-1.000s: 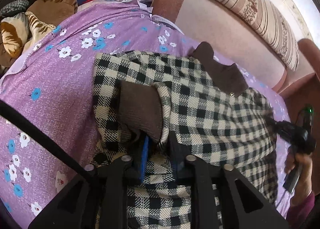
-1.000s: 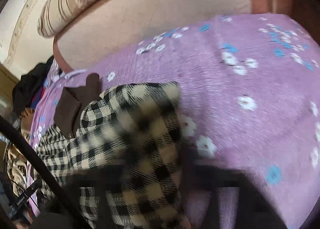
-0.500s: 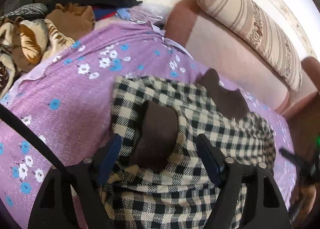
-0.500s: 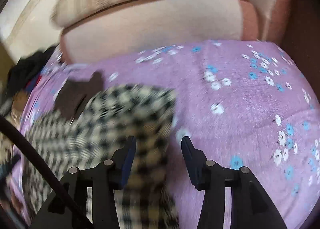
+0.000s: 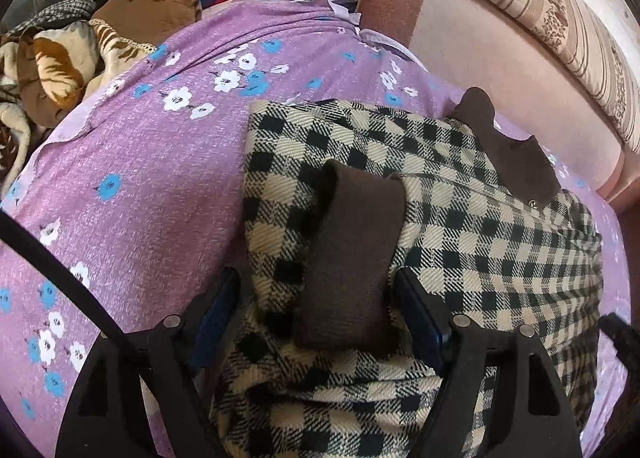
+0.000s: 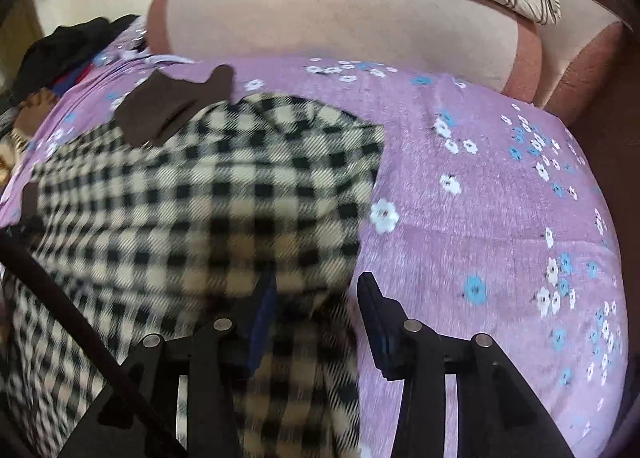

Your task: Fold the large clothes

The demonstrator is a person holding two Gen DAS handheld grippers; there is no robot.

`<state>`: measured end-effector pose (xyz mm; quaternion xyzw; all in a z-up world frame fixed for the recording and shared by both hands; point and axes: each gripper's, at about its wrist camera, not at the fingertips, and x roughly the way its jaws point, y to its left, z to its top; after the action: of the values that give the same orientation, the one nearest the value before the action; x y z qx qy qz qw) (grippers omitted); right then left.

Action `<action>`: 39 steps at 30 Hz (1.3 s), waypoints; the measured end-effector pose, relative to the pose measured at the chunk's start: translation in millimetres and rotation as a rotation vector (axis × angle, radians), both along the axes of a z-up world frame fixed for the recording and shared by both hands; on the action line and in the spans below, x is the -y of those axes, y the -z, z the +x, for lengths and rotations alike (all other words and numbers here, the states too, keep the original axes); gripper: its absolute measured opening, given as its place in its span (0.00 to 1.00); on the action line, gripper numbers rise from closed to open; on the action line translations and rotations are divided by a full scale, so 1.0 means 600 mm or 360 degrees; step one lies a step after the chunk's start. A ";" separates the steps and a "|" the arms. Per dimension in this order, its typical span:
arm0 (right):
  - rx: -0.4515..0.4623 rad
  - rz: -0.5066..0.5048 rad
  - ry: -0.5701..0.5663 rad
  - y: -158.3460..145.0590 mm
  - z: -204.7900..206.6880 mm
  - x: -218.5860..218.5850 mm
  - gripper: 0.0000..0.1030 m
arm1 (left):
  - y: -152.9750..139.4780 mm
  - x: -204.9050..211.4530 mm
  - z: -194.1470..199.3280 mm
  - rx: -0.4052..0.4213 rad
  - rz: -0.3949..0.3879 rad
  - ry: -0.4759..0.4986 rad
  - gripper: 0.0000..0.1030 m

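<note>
checked coat point(image 5: 460, 226) under left gripper point(image 5: 320, 318), cuff between

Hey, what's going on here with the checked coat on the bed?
A person with a hand-held gripper in each hand is folding a checked coat on a purple flowered sheet. The left hand-held gripper stands open around the brown cuff of a sleeve folded across the coat, not pressing it. The right hand-held gripper is at the coat's other edge, its jaws closing with some fabric between them but not yet gripped.
</note>
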<state>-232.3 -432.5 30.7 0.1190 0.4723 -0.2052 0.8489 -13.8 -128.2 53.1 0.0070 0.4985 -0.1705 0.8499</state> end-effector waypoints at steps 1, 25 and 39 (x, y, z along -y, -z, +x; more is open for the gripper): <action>-0.0035 -0.0011 0.0004 0.012 -0.003 -0.002 0.47 | 0.000 -0.001 -0.003 -0.0008 -0.0009 -0.0005 0.75; -0.0161 0.0154 0.0130 0.022 -0.223 -0.056 0.05 | -0.049 -0.189 -0.271 -0.0083 -0.0107 0.0238 0.83; -0.0011 0.0357 -0.0115 -0.016 -0.279 -0.197 0.70 | -0.002 -0.253 -0.348 -0.0278 -0.0110 0.0292 0.83</action>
<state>-399.6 -314.2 40.1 0.1954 0.4991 -0.1207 0.8355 -222.7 23.3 54.1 0.0083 0.5617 -0.2646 0.7839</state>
